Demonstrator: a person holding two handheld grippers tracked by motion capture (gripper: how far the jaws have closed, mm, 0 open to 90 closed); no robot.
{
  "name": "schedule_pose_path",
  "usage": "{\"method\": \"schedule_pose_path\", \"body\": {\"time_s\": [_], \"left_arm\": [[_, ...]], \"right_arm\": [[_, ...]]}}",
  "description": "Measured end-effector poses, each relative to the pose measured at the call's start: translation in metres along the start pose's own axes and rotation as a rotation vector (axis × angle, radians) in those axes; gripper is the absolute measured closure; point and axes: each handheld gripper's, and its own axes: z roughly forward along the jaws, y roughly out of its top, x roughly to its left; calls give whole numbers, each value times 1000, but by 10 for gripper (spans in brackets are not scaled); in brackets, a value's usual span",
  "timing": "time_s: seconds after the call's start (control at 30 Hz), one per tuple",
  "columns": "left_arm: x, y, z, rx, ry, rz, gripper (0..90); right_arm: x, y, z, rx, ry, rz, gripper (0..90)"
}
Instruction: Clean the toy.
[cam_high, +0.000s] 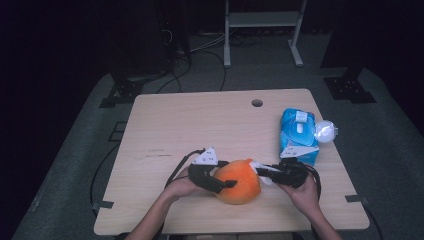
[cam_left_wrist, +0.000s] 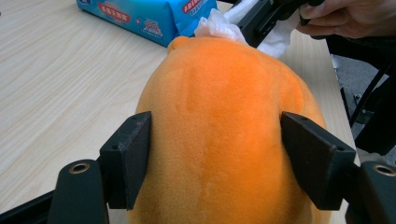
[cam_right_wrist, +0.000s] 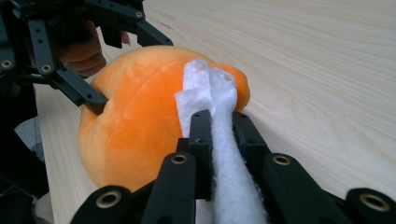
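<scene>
An orange plush toy (cam_high: 240, 182) lies on the wooden table (cam_high: 200, 120) near its front edge. My left gripper (cam_left_wrist: 217, 158) is shut on it, and both pads (cam_left_wrist: 133, 158) dent its sides. From the right, my right gripper (cam_right_wrist: 219, 123) is shut on a white wipe (cam_right_wrist: 205, 88), whose bunched end touches the top of the plush (cam_right_wrist: 135, 121). The left gripper view has that wipe (cam_left_wrist: 219, 25) at the far side of the toy (cam_left_wrist: 219, 116). In the high view the left gripper (cam_high: 227, 184) and the right gripper (cam_high: 262, 171) flank the toy.
A blue pack of wipes (cam_high: 298, 135) lies at the right side of the table, with a round white object (cam_high: 326, 131) beside it at the edge. A cable hole (cam_high: 257, 103) sits near the far edge. Bare wood stretches to the left and behind the toy.
</scene>
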Motion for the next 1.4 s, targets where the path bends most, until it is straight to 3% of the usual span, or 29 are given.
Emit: {"method": "schedule_pose_path", "body": {"time_s": [0.17, 0.23, 0.3, 0.33, 0.37, 0.43, 0.5, 0.53, 0.6, 0.63, 0.7, 0.73, 0.77, 0.83, 0.9, 0.93, 0.97, 1.0, 1.1, 1.13, 1.2, 1.33, 1.4], "left_arm": [[-6, 4, 3, 7, 5, 31, 277], [-7, 5, 3, 12, 4, 42, 269], [-6, 5, 1, 8, -1, 52, 236], [-5, 6, -1, 8, -3, 57, 192], [-2, 7, -2, 6, 23, 42, 139], [1, 6, -1, 4, 29, 28, 71], [4, 2, 3, 12, -11, -21, 72], [4, 0, 5, 20, -34, -37, 114], [2, 0, 6, 23, -40, -39, 154], [0, 3, 4, 25, -27, -31, 276], [-4, 8, 1, -23, 22, -1, 317], [-9, 15, 0, -67, 123, 67, 347], [-12, 18, 0, -92, 172, 93, 346], [-15, 21, 2, -129, 195, 110, 338], [-16, 21, 4, -129, 208, 123, 327], [-20, 18, 11, -106, 218, 146, 320], [-20, 18, 11, -106, 218, 146, 309], [-20, 15, 15, -76, 203, 154, 298], [-21, 13, 18, -72, 160, 133, 260], [-21, 13, 17, -76, 151, 119, 233], [-21, 12, 17, -75, 146, 116, 235], [-23, 14, 18, -71, 143, 114, 237], [-24, 14, 18, -69, 129, 123, 233]], "right_arm": [[11, 12, -1, -45, 24, -38, 794], [15, 14, 1, -37, 29, -56, 794], [15, 12, 2, -33, 35, -61, 794], [15, 9, 2, -33, 61, -54, 793], [16, 9, 2, -30, 69, -63, 794], [18, 9, 1, -21, 73, -75, 793], [22, 9, 3, -15, 88, -99, 793], [23, 10, 3, -13, 90, -111, 793], [24, 11, 3, -8, 82, -121, 793], [22, 12, 1, -13, 57, -112, 794], [21, 13, -1, -22, 43, -108, 794], [21, 16, -8, -59, 10, -106, 794], [21, 18, -12, -83, 6, -103, 794], [24, 22, -15, -116, 12, -112, 792], [29, 23, -14, -119, -7, -135, 792], [29, 23, -12, -111, -16, -147, 792], [29, 23, -12, -111, -16, -147, 792], [27, 20, -8, -89, -31, -150, 793], [22, 16, -5, -61, -46, -143, 798], [14, 13, -5, -51, -44, -109, 799], [10, 12, -8, -52, -58, -93, 799], [18, 15, -8, -64, -65, -119, 799], [28, 19, -4, -71, -21, -158, 798]]}}
